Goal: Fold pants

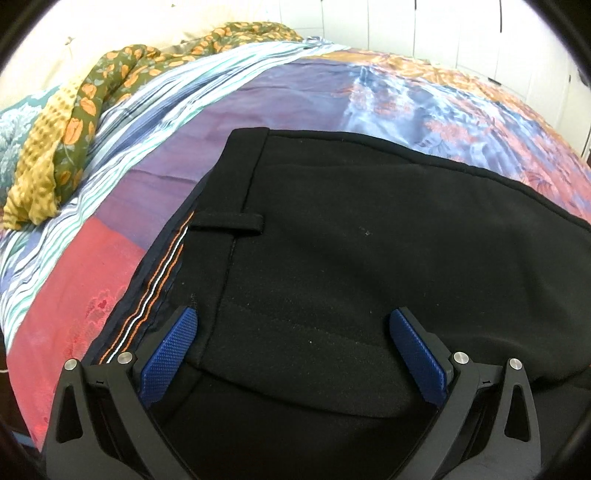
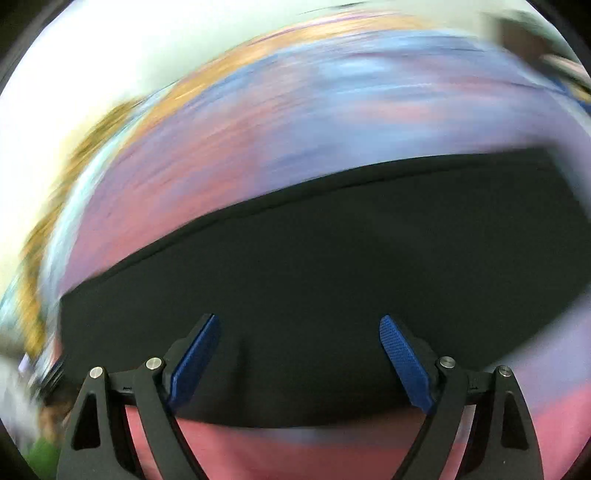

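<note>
Nearest to us, our left gripper (image 1: 293, 319) hangs over the waist end of the black pants (image 1: 351, 258), its blue fingers (image 1: 170, 354) spread wide with nothing pinched between them; the near hem of the cloth runs across the gap, so we judge we are lined up to take hold of that edge rather than already gripping it. Just beyond the left finger the waistband lining shows its orange and white stripes (image 1: 159, 284), and a belt loop (image 1: 229, 221) lies flat a little further on, which tells us the pants rest waist toward our left, already laid flat and doubled along their length. Our right gripper (image 2: 299, 326) is likewise wide apart and empty, poised above the near edge of the same dark cloth; that view is smeared, so we cannot say what part of the garment it faces. The pants lie spread on a patchwork bedspread (image 1: 110, 277) of pink, purple and blue floral panels, soft footing that will let the cloth bunch when we lift. Further back a crumpled mustard and olive floral cloth (image 1: 74, 129) sits well clear, and behind the bed stands a pale tiled wall (image 1: 424, 26)
</note>
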